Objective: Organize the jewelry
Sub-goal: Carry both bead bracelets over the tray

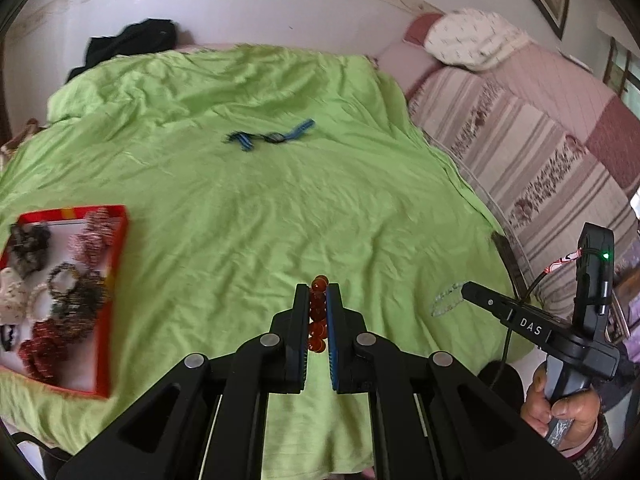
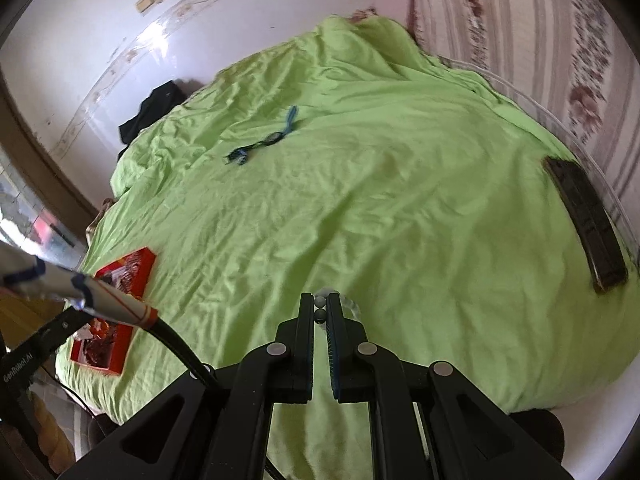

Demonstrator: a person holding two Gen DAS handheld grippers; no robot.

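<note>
Amber bead bracelet (image 1: 318, 312), glossy orange-brown, clenched in left claw (image 1: 318, 292); right claw (image 2: 320, 304) grips clear bead bracelet (image 2: 348, 304).

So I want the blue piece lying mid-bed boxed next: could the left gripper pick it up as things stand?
Probably not yet. The left gripper is shut on an amber bead bracelet, so its jaws are full. The green sheet between it and the blue piece lies bare; the red box sits off to its left.

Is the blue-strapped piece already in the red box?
No, the blue-strapped piece lies out on the green sheet, far from the red box at the left edge of the bed.
</note>
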